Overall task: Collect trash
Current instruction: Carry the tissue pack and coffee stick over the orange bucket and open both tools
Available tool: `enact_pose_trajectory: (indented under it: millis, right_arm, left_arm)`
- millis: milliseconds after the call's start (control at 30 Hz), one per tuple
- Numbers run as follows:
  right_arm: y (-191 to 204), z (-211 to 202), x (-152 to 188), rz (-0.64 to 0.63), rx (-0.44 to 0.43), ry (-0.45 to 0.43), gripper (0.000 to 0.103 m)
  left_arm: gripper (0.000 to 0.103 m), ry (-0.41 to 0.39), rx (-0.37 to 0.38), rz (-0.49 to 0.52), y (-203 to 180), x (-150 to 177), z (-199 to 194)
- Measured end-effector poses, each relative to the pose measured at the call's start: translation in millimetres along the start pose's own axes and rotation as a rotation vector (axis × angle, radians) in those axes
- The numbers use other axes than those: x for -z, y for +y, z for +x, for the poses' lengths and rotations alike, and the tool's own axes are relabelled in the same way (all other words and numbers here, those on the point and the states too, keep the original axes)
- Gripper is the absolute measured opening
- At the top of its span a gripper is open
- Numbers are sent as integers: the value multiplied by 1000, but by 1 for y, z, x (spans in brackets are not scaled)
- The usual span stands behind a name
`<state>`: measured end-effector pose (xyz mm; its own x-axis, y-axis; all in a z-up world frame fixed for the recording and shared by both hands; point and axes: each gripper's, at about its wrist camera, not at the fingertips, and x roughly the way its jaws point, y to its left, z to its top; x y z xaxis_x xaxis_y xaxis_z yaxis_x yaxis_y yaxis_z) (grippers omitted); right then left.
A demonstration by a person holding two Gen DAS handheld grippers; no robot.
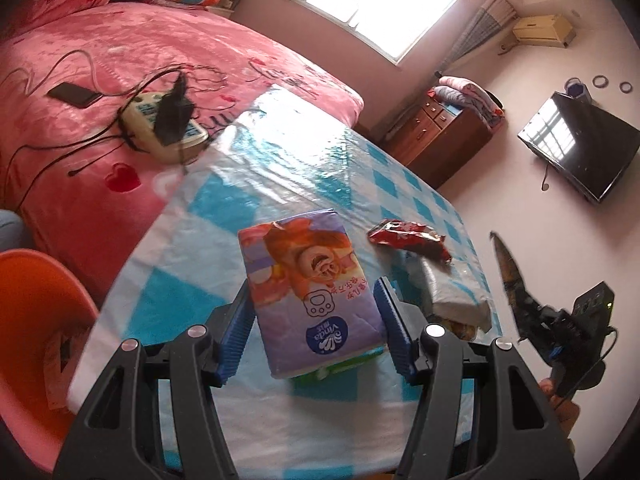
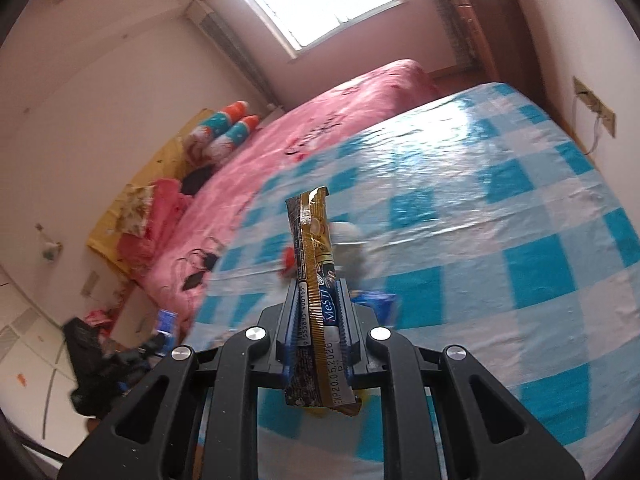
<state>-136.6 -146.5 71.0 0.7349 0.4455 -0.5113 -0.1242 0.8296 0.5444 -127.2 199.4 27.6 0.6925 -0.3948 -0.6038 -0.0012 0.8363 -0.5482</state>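
Over the bench: your two grippers sit above the blue-and-white checked bench (image 1: 280, 168).
Left gripper (image 1: 316, 332): part-open, its blue pads pressed on both sides of the purple tissue pack (image 1: 312, 296), which you hold.
Right gripper (image 2: 318, 328): nearly closed, pinching the gold-and-black sachet (image 2: 314, 280), which stands upright.
Red wrapper (image 1: 408, 238): lying on the bench beyond the tissue pack.
White napkin (image 1: 452, 292): just beside the red wrapper.

Tabletop (image 1: 304, 168) under glossy blue-and-white checked cloth. Beside it, bed with pink fleece blanket (image 1: 100, 64); on it a cream power strip (image 1: 160, 128) with black adapter, tangled cables, dark phone (image 1: 74, 94). Black wall-mounted TV (image 1: 580, 146). Orange plastic chair (image 1: 36, 320).
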Motion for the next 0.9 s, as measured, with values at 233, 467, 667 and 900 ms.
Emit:
enact_pose_trajectory:
  millis: [233, 467, 667, 900]
  right_arm:
    - [54, 21, 9, -20, -153, 81, 19]
    - [119, 68, 33, -64, -285, 229, 19]
    - [184, 123, 65, -128, -378, 377, 19]
    - [239, 178, 101, -194, -439, 517, 19]
  left_arm:
    - [61, -5, -28, -49, 35, 10, -16]
    - [61, -19, -93, -115, 84, 21, -40]
    - [61, -29, -164, -207, 132, 34, -61]
    - [61, -47, -227, -282, 174, 46, -79]
